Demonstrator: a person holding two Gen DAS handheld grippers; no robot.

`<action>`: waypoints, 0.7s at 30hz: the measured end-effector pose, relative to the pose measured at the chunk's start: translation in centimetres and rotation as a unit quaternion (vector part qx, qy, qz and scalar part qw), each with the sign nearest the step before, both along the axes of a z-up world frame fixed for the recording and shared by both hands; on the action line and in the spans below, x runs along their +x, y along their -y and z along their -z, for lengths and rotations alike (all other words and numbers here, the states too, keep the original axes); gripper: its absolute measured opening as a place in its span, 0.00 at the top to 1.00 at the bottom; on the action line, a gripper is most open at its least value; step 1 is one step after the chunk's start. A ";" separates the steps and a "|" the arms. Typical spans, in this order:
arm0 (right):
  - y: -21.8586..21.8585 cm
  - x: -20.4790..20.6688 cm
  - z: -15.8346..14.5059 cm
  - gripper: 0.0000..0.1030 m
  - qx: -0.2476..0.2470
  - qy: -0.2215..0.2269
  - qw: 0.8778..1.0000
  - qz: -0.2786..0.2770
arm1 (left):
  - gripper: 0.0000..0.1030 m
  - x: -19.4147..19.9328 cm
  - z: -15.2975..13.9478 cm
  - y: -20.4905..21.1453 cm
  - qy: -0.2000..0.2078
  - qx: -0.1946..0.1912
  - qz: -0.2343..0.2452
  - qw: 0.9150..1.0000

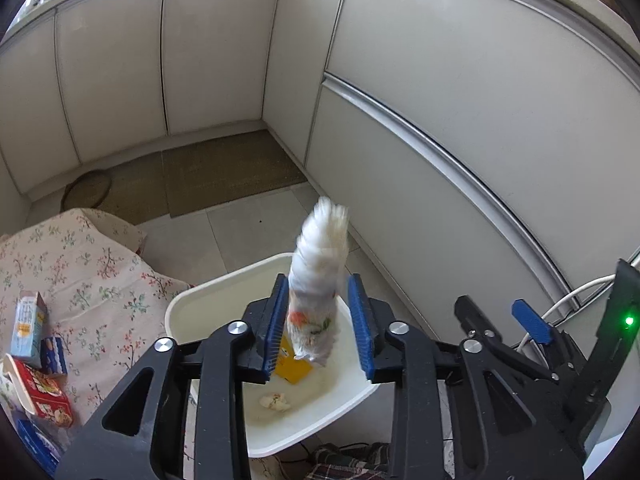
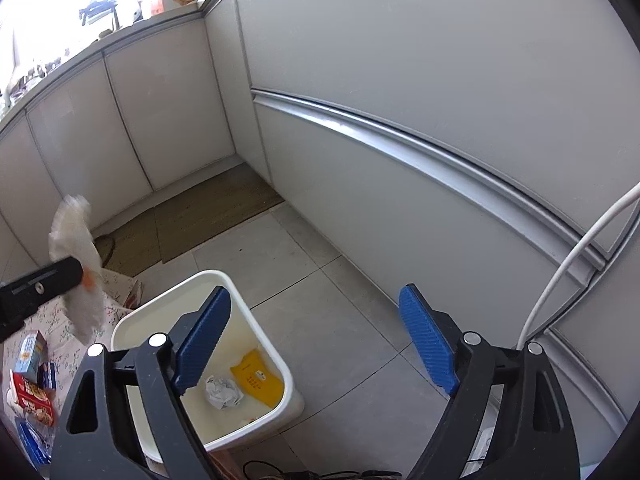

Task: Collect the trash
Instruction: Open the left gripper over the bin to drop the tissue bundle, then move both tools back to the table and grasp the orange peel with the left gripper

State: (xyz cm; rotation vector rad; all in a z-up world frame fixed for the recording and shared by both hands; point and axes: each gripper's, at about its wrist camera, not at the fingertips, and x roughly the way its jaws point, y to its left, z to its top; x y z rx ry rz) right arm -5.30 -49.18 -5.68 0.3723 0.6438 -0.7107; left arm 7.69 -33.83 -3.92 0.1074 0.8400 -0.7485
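A white plastic wrapper (image 1: 318, 280) with an orange and green print is blurred between the blue pads of my left gripper (image 1: 320, 322), above the white bin (image 1: 192, 300). The jaws stand wider than the wrapper; only the left pad seems to touch it. In the right wrist view the wrapper (image 2: 78, 268) hangs by the left gripper's black finger (image 2: 40, 284). The bin (image 2: 276, 360) holds a yellow packet (image 2: 258, 378) and a crumpled paper ball (image 2: 222, 392). My right gripper (image 2: 320, 348) is open and empty above the bin's right side.
A low table with a floral cloth (image 1: 80, 264) at the left carries a small carton (image 1: 28, 320), a red box (image 1: 46, 394) and blue packets. White cabinets (image 1: 460, 120) line the back and right. A brown mat (image 1: 224, 172) lies on the tiled floor. A white cable (image 2: 560, 280) runs at the right.
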 end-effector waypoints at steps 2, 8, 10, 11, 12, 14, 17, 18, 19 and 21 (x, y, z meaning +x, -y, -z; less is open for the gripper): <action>0.1 -0.1 -0.1 0.18 0.000 0.001 1.000 0.004 | 0.49 0.1 0.2 -0.3 0.004 0.006 -0.010 1.000; -0.7 0.1 -0.2 0.17 -0.002 0.006 1.000 0.001 | 0.30 0.3 0.5 -2.1 0.013 0.017 -0.041 0.999; -1.3 0.3 -0.4 0.17 -0.005 0.008 1.000 -0.003 | 0.25 0.4 0.5 -2.9 0.011 0.018 -0.053 0.998; -1.7 0.4 -0.5 0.17 -0.006 0.008 1.000 -0.006 | 0.24 0.4 0.5 -3.4 0.010 0.018 -0.058 0.998; -2.2 0.6 -0.7 0.17 -0.007 0.009 1.000 -0.010 | 0.24 0.4 0.5 -3.9 0.010 0.020 -0.064 0.998; -2.9 1.2 -0.8 0.17 -0.009 0.010 1.000 -0.016 | 0.23 0.5 0.4 -5.1 0.012 0.021 -0.078 0.997; -4.4 2.0 -1.2 0.16 -0.012 0.013 0.999 -0.029 | 0.21 0.4 0.3 -6.8 0.014 0.021 -0.094 0.995; -5.1 2.3 -1.4 0.16 -0.015 0.015 0.999 -0.035 | 0.20 0.3 0.2 -7.3 0.016 0.020 -0.099 0.995; -5.6 2.6 -1.4 0.16 -0.017 0.015 0.999 -0.040 | 0.20 0.3 0.0 -8.1 0.019 0.019 -0.106 0.994; -6.9 3.1 -1.7 0.15 -0.021 0.017 0.998 -0.050 | 0.16 0.3 -0.2 -9.4 0.022 0.016 -0.118 0.993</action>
